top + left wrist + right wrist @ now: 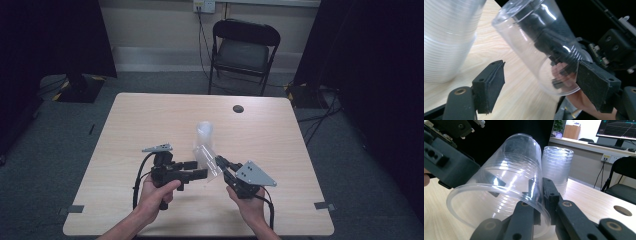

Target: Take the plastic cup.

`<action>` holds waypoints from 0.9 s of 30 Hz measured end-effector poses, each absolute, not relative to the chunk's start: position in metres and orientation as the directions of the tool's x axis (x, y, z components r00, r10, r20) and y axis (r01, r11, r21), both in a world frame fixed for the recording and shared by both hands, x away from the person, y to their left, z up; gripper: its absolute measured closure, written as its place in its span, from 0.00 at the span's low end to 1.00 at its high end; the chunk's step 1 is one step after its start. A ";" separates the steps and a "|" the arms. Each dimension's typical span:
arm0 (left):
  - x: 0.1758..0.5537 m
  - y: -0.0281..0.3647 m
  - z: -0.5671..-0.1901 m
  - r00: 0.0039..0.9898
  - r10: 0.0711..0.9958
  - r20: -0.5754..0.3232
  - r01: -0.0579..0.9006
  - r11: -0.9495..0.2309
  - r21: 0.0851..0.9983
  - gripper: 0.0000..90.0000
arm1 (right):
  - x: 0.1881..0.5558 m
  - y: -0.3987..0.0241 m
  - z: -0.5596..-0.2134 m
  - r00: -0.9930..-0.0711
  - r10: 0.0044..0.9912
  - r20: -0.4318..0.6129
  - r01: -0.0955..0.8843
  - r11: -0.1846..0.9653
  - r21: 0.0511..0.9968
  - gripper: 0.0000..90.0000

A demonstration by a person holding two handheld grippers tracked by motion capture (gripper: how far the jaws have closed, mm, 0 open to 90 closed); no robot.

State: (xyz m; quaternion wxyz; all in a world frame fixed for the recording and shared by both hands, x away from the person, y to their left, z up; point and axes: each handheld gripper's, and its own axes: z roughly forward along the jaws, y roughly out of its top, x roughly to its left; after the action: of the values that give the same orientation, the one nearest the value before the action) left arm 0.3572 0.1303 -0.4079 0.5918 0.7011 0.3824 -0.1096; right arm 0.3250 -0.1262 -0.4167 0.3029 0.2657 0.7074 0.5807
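On the pale wooden table point(150, 115), the right gripper point(541, 195) pinches the rim wall of a clear plastic cup point(506, 182), holding it tilted just beside the upright stack of clear cups point(556, 165), probably freshly separated. The left gripper point(540, 80) stands spread around it, pads not pressing.

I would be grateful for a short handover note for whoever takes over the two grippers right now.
Right gripper: shut on the wall of a clear plastic cup, one jaw inside the rim and one outside; the cup is tilted, lifted off the table.
Left gripper: open, with that cup's closed end between its pads, which do not press on it.
Stack of clear cups: upright on the table, just behind.
Done: one cup apart from the stack, in the right gripper alone.
Left: set the cup down; where is not shown.
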 end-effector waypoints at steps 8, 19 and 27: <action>0.359 0.133 -0.413 0.680 0.447 -0.581 0.662 -0.033 0.749 0.26 | 0.329 -0.134 -0.413 -0.686 0.723 -0.080 0.096 0.200 0.975 0.97; 0.360 0.147 -0.412 0.714 0.440 -0.545 0.622 -0.043 0.782 0.24 | 0.337 -0.141 -0.408 -0.704 0.709 0.046 0.259 0.196 0.946 0.98; 0.352 0.153 -0.416 0.743 0.508 -0.436 0.566 -0.129 0.814 0.29 | 0.344 -0.149 -0.407 -0.719 0.677 0.158 0.356 0.164 0.920 0.98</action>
State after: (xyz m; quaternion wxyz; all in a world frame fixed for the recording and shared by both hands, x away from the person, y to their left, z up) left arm 0.3516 0.1525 -0.4163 0.5543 0.7510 0.3578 -0.0262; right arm 0.3441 -0.1487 -0.4066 0.1467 0.3448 0.7485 0.5470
